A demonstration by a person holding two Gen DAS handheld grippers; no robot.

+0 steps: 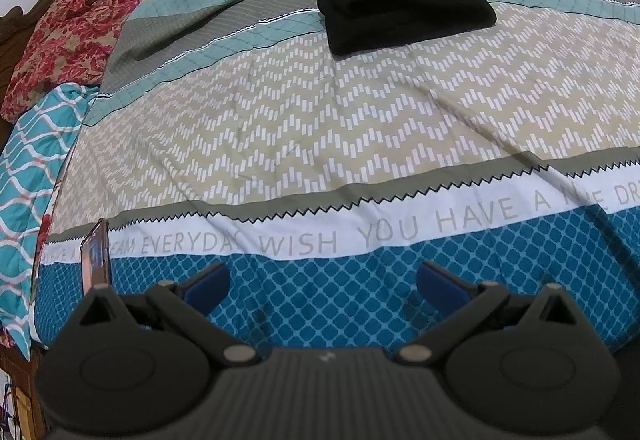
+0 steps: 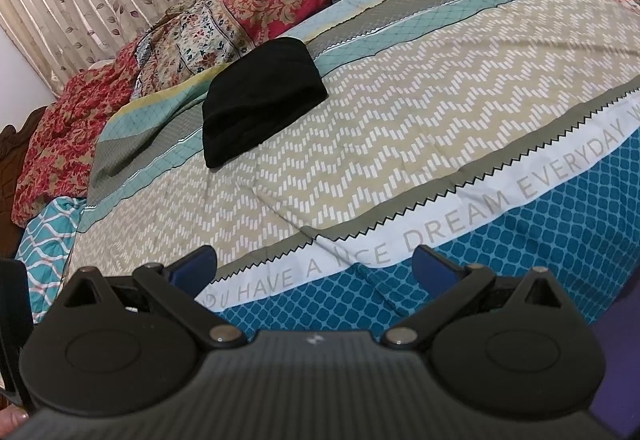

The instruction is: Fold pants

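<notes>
Both tongs sit closest to the lens: the left tongs and the right tongs are spread wide and grasp nothing, hovering over the blue-patterned edge of the bedspread. The black pants lie well apart from them, far across the bed, already stacked in a compact bundle with thick layered edges. By my judgement the fold looks finished, so the main risk is a careless reach: nudging the soft stack would let its layers slide and spring open. A phone stands propped at the near left edge and could be tipped by a sweeping left arm. Rumpled floral quilts crowd the bed behind the pants, though nothing blocks the path between.
</notes>
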